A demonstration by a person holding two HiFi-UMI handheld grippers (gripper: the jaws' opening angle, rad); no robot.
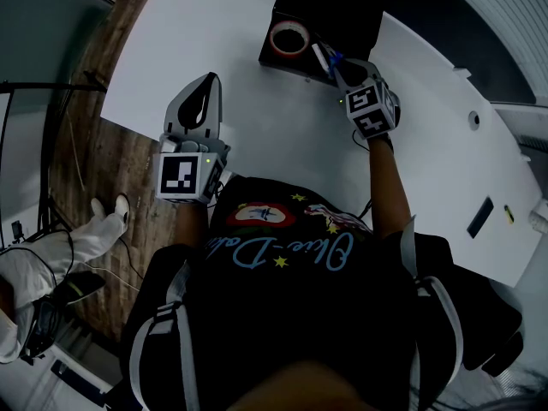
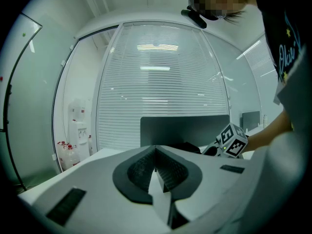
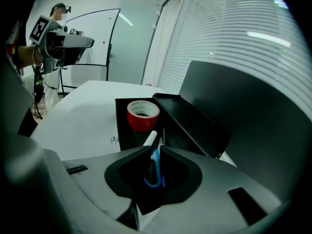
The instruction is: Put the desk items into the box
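Placement step: our right gripper (image 3: pixel 155 148), jaws narrowed onto blue-handled scissors (image 3: pixel 154 169), poises them over the black box (image 3: pixel 122 126) holding red tape (image 3: pixel 143 115), our left gripper (image 2: pixel 156 151) closed and empty; next, we judge, lower and release.

We see the head view dim overall, the white table (image 1: pixel 214 41) brightest toward 11 o'clock and the torso (image 1: pixel 291 315) at 6 o'clock in shadow. Both gripper views bow strongly at their rims; ceiling-light streaks glare on the blinds (image 2: pixel 161 82) near 12 o'clock.
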